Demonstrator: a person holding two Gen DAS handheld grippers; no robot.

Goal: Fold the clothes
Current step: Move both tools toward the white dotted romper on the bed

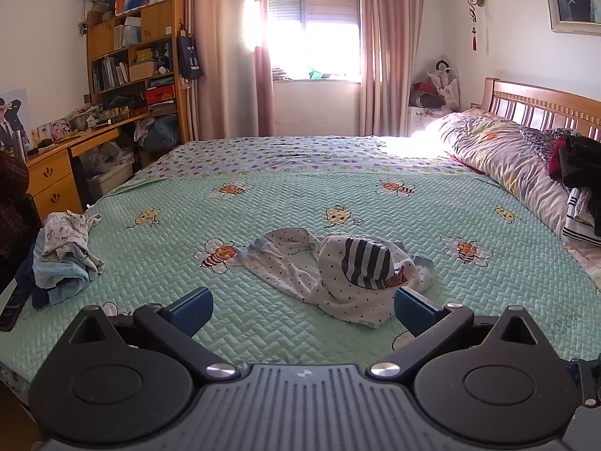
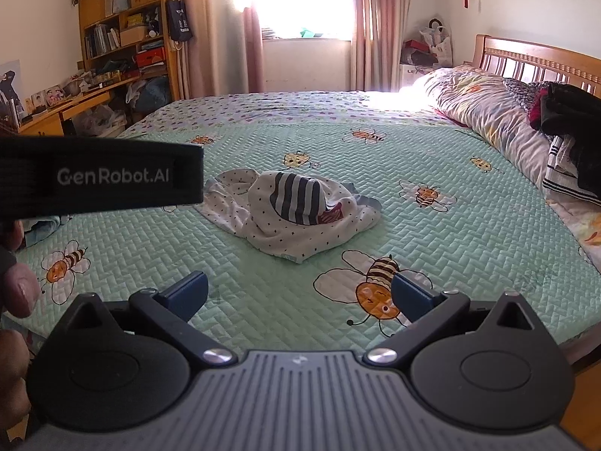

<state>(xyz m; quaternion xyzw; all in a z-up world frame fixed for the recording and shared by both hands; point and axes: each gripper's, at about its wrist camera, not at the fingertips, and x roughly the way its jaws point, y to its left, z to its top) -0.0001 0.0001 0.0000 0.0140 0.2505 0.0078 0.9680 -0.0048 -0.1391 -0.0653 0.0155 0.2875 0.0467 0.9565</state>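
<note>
While the left gripper point(image 1: 302, 306) hangs wide open and empty, the crumpled dotted garment point(image 1: 330, 274) lies just ahead of it mid-bed, long axis running left-right. The right gripper point(image 2: 300, 295), also gaping empty, sits a bit farther back, so left's closer I'd say.

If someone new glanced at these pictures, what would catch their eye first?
Probably the crumpled white dotted garment with a striped patch, lying mid-bed on the green bee-print quilt. Next, the small clothes pile at the bed's left edge, then the open left gripper and right gripper, holding nothing.
</note>
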